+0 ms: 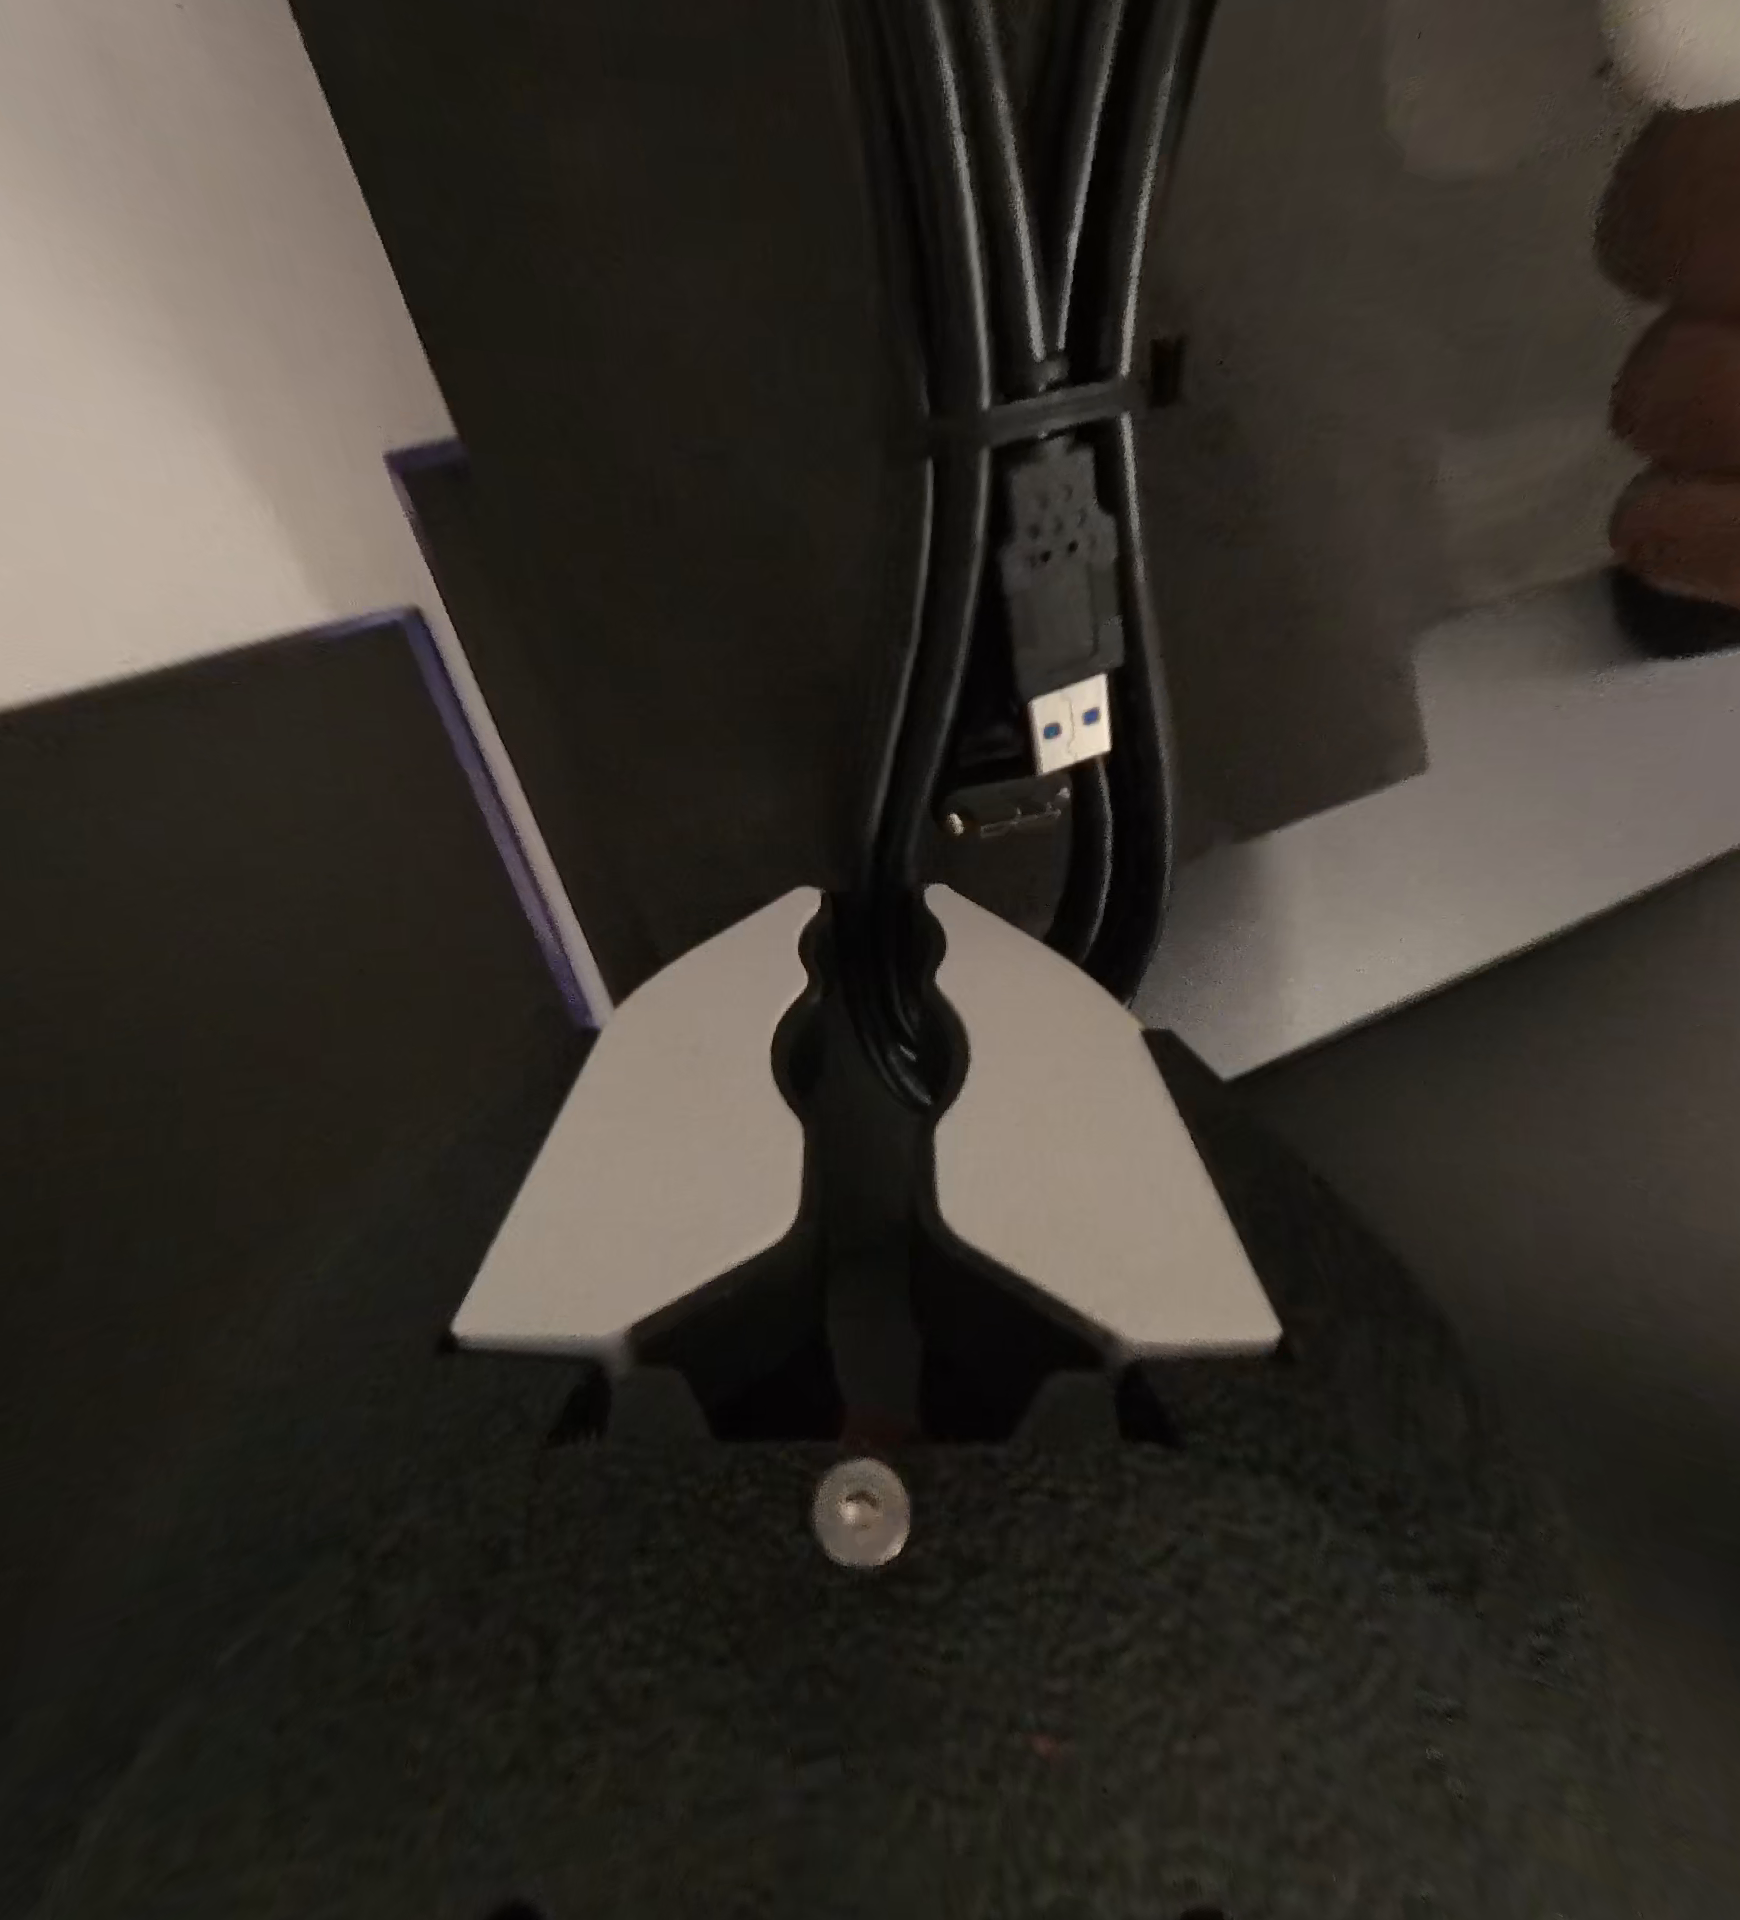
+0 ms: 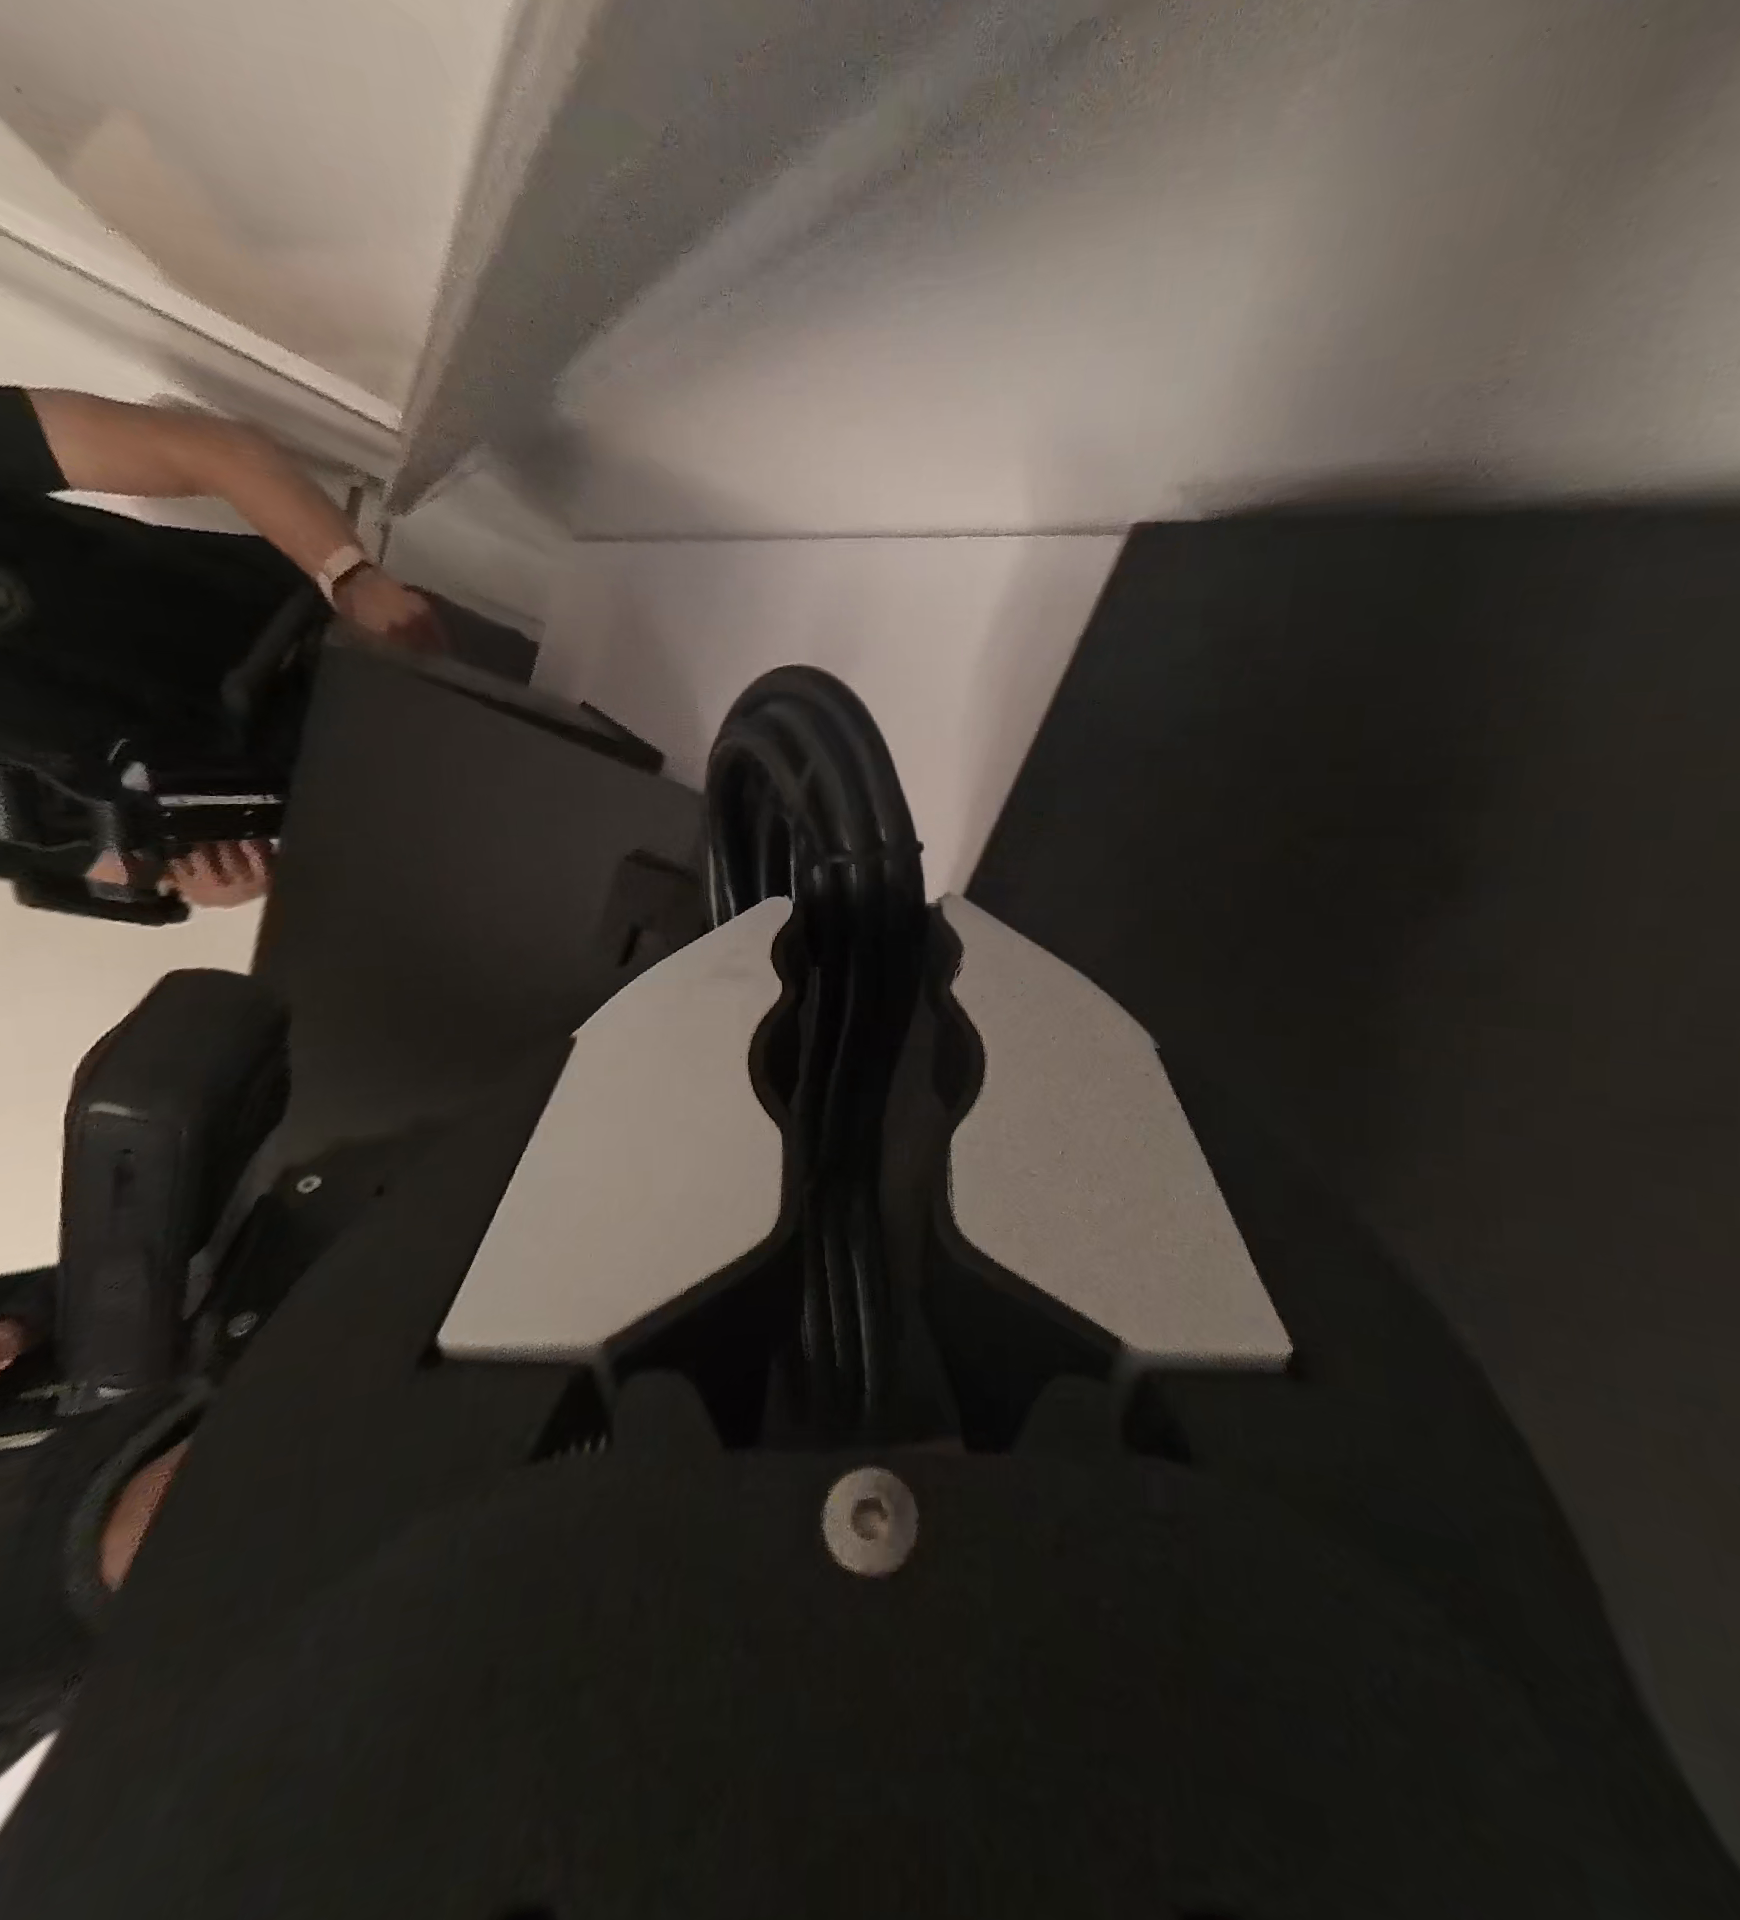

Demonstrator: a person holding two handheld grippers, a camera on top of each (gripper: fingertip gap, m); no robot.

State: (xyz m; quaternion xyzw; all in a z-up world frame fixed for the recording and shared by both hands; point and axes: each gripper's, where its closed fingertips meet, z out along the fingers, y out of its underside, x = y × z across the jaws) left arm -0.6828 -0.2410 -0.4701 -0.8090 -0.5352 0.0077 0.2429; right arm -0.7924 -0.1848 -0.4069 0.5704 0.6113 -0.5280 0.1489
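Observation:
A bundle of black cable (image 1: 1042,312), tied with a black zip tie (image 1: 1032,424), stretches away from my left gripper (image 1: 871,904), which is shut on some of its strands. A connector with a silver, blue-marked plug (image 1: 1072,734) hangs in the bundle. My right gripper (image 2: 861,909) is shut on the other end of the cable bundle (image 2: 814,769), whose loop curls out beyond the fingertips. Both grippers have grey fingers (image 1: 700,1122) with black wavy inner pads.
A hand (image 1: 1718,364) shows at the right edge of the left wrist view. Dark panels (image 1: 637,416) and a white wall (image 1: 118,312) lie behind. In the right wrist view a person's arm (image 2: 222,488), a black gripper body (image 2: 481,987) and a dark surface (image 2: 1468,935) show. My hands' fingertips stand some 15 centimeters from each other.

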